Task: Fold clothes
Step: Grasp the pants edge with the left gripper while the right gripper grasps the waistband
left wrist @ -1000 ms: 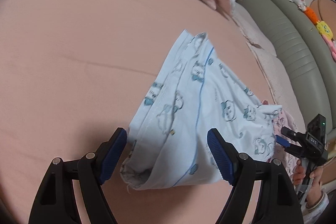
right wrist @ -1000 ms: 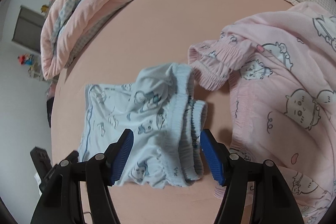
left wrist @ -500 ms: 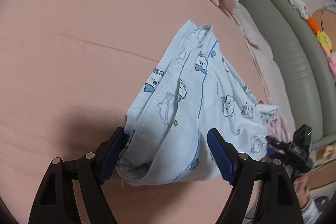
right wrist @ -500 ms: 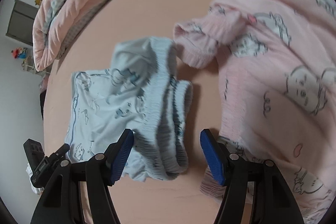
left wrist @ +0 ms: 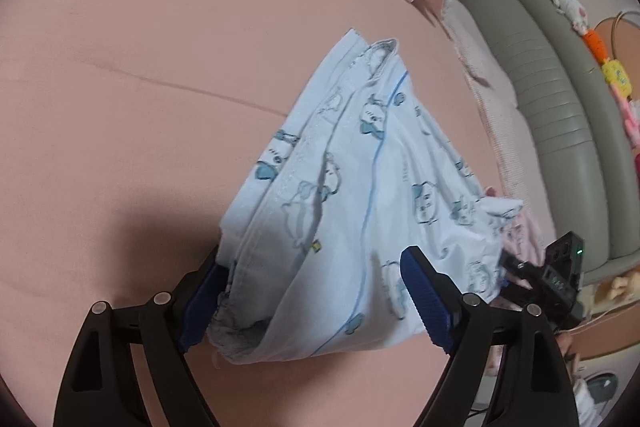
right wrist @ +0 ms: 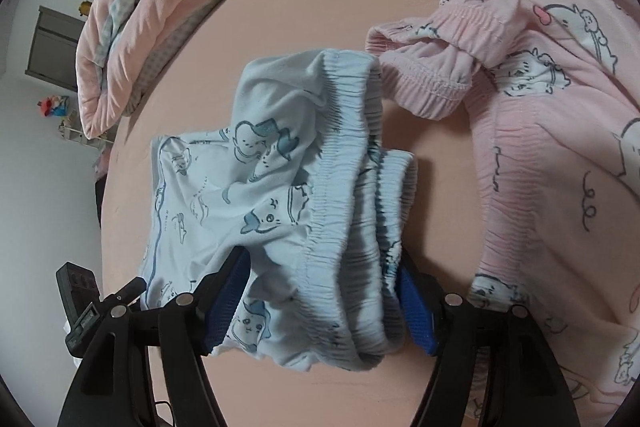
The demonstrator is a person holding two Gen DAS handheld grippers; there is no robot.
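Light blue cartoon-print shorts (left wrist: 360, 167) lie rumpled on the pink bed sheet (left wrist: 160, 107). My left gripper (left wrist: 314, 259) straddles the leg-hem end; its jaws are opening, with the hem between them and draped over the left pad. In the right wrist view the bunched elastic waistband of the shorts (right wrist: 344, 227) fills the gap of my right gripper (right wrist: 322, 259), whose jaws are opening too. Each view shows the other tool at the far end of the shorts: the right gripper (left wrist: 552, 275) and the left gripper (right wrist: 84, 303).
A pink cartoon-print garment (right wrist: 540, 147) lies crumpled right beside the waistband. Folded pink quilts (right wrist: 160, 7) are stacked at the bed's far side. A grey-green padded headboard (left wrist: 560, 107) with small toys runs along one edge.
My right gripper has come down onto the waistband, which now fills the space between its pads. The hem has come up against and over my left gripper's left pad.
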